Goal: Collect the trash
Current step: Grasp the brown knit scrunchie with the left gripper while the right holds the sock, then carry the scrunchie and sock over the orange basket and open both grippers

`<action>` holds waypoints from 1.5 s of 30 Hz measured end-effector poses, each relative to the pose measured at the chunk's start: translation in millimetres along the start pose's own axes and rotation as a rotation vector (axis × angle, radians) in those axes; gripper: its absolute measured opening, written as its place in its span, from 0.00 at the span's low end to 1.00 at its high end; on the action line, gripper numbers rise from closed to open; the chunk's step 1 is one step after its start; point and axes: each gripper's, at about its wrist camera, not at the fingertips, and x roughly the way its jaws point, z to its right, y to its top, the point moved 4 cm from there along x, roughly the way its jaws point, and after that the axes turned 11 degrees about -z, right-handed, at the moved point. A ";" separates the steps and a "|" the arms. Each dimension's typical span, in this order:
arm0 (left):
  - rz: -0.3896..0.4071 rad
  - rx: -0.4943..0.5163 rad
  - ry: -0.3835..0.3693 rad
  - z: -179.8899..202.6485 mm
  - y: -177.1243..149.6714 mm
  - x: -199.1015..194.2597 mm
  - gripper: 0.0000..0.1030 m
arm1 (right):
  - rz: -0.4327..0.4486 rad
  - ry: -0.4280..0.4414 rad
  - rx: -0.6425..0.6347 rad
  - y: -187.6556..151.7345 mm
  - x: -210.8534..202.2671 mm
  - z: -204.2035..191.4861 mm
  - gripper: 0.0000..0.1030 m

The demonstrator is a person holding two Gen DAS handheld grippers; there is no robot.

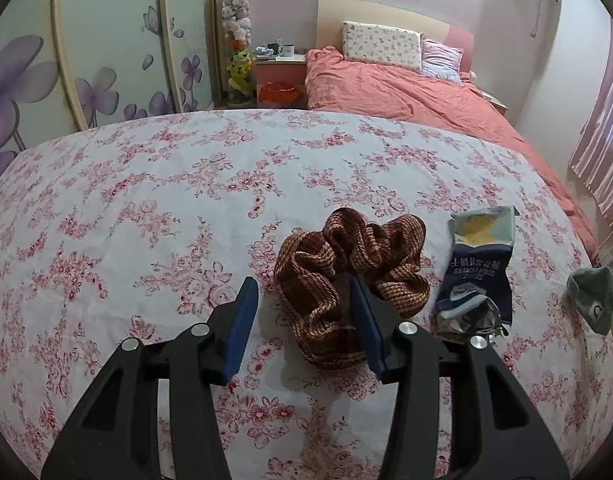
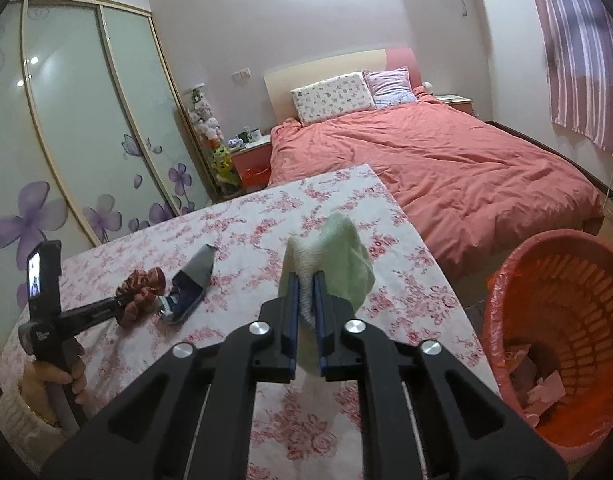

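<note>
Two grippers working: right gripper clamps pale green cloth, mid-carry; next, swing over red basket. Left gripper parted around scrunchie, apparently not squeezing.

The left wrist camera is looking steeply down over its jaws, close above the floral table. The right wrist camera is sitting higher, aiming shallower past its jaws toward the bed. Both are sharing the table, bed and wardrobe.
</note>
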 end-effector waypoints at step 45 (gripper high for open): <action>0.129 0.094 -0.141 59.0 11.8 -86.5 0.11 | 0.192 0.031 -0.019 17.1 -102.3 -10.8 0.06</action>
